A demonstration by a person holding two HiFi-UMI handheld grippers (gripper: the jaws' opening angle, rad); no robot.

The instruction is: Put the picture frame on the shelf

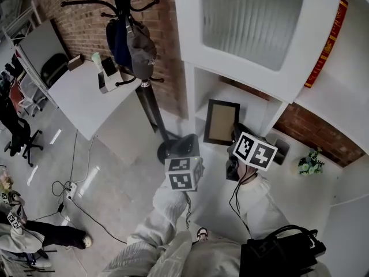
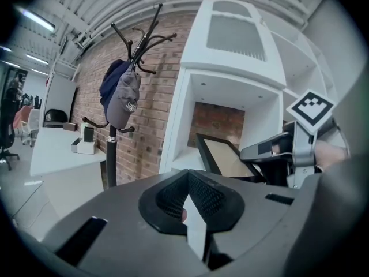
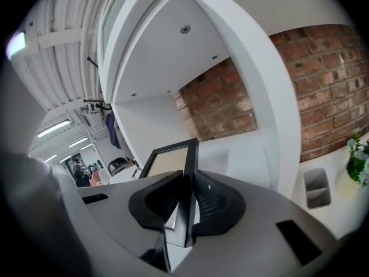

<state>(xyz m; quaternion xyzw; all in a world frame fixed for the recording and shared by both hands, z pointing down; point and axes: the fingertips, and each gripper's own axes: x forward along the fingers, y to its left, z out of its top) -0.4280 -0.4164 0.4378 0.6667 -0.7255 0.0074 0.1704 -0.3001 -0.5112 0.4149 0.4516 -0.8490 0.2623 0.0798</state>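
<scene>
Right gripper [image 3: 185,206] is clamped on the thin side rail of the picture frame [image 3: 168,163], held upright just ahead at the shelf [image 3: 242,152] opening; light, stiff, possibly glazed, it is best gripped edgewise.

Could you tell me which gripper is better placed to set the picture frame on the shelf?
Right. The right gripper is shut on the picture frame at its edge, facing the shelf opening; the left gripper is shut on nothing.
</scene>
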